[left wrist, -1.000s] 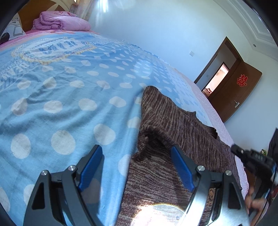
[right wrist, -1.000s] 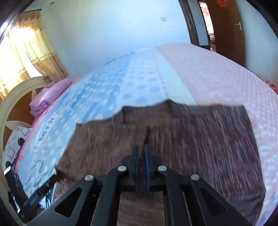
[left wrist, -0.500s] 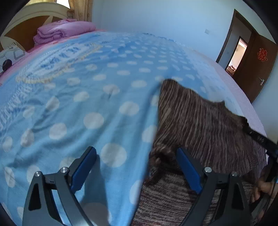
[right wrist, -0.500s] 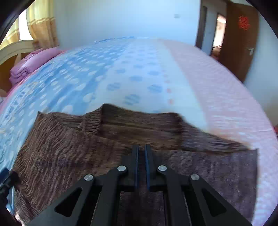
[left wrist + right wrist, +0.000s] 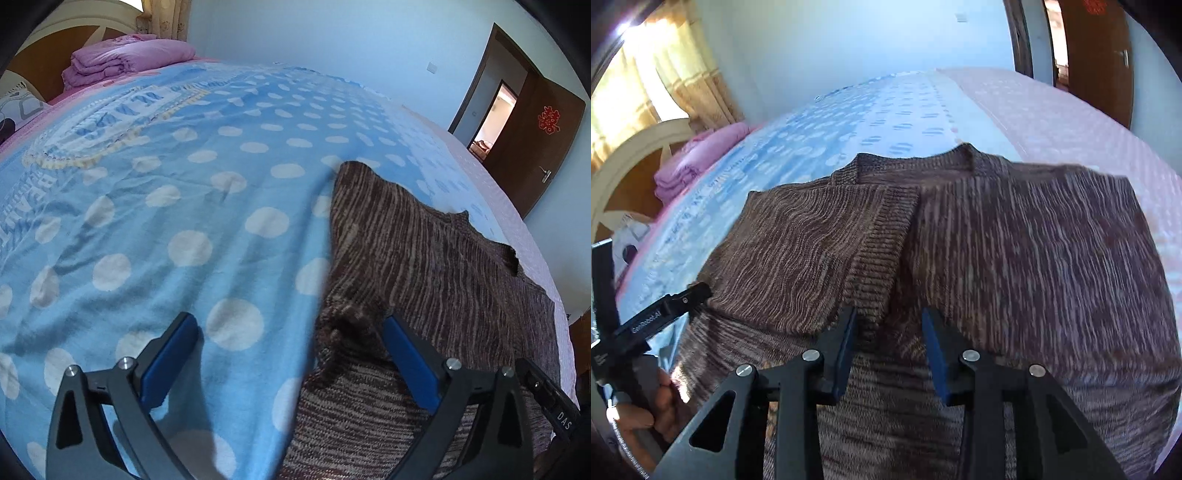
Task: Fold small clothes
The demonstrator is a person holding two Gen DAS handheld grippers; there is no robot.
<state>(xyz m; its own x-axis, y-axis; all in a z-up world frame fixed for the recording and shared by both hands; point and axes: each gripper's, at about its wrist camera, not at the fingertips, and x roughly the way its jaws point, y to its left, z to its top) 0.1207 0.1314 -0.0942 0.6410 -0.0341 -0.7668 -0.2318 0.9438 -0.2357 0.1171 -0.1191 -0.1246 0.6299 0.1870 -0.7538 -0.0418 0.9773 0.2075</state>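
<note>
The brown knit sweater (image 5: 1015, 266) lies flat on the bed (image 5: 184, 229), on the blue dotted blanket near the pink edge of the cover. One side panel is folded inward over the body; its ribbed hem (image 5: 882, 258) runs down the middle of the garment in the right wrist view.

Step in hand, as judged: release after an inward side fold. The left claw (image 5: 291, 354) is opening and stands wide, one blue pad over bare blanket, the other beside the bunched left edge of the knit; nothing is clamped. The right claw (image 5: 888, 343) is also opening, its pads partly apart just above the ribbed hem; cloth lies under the gap, but the pads do not press on it.

Next move, as judged: regrip for the following fold, probably the opposite side or the lower edge. This calls for both claws to seize a single layer at matching points, lift evenly, and avoid dragging the fold already laid.

View differences:
- Right wrist view: shows the neckline (image 5: 964, 155), the whole folded panel, the left device and the hand (image 5: 665, 402) holding it.
- Left wrist view: shows the bunched edge (image 5: 347, 332) close up, the folded pink quilt (image 5: 129, 59) at the headboard and the open door (image 5: 532, 136).
</note>
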